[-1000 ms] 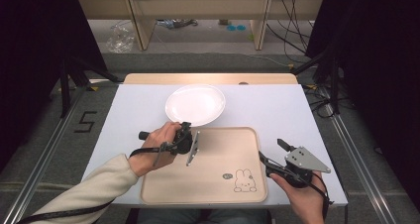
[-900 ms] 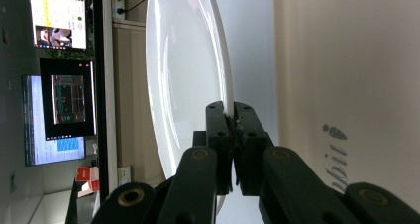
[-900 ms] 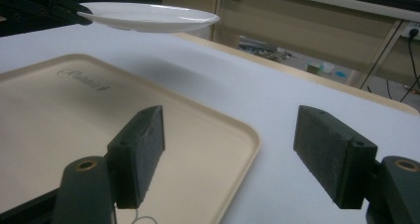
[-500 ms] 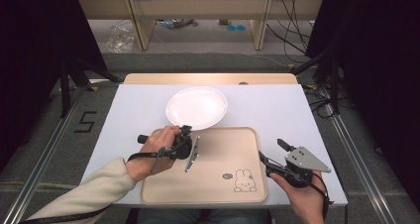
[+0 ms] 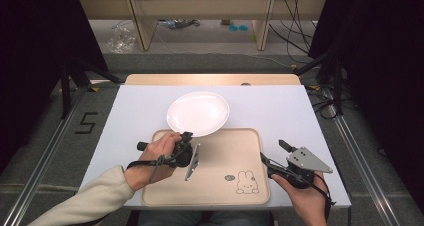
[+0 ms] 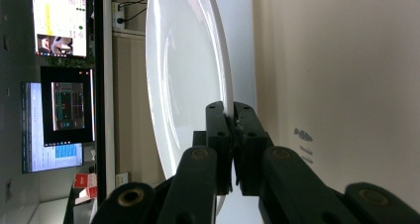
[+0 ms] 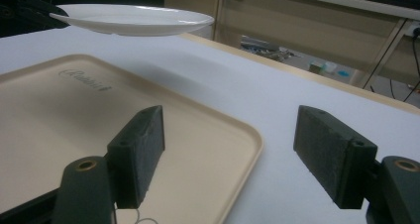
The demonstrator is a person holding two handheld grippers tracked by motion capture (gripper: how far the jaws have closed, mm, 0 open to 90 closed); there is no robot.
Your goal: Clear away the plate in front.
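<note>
White plate point(image 5: 198, 113) was hanging over the far edge of the beige tray point(image 5: 225, 186) in the high view, pinched at its near rim by the left gripper point(image 5: 187, 137). Right gripper point(image 5: 271, 153) sat at the tray's right edge, holding nothing.

Left gripper view was turned sideways, and you could see the jaws squeezed together on the plate's rim point(image 6: 229, 105), with the tray point(image 6: 346, 85) behind it.

Right gripper view had both pads point(image 7: 138, 154) spread wide apart with the tray corner point(image 7: 237, 149) between them, and the plate point(image 7: 133, 20) floating clear above the table point(image 7: 297, 95), roughly level.

So I'd say the pickup was done and the carry was in progress. Setting the plate down, probably on the tray, and letting go were what was left.
</note>
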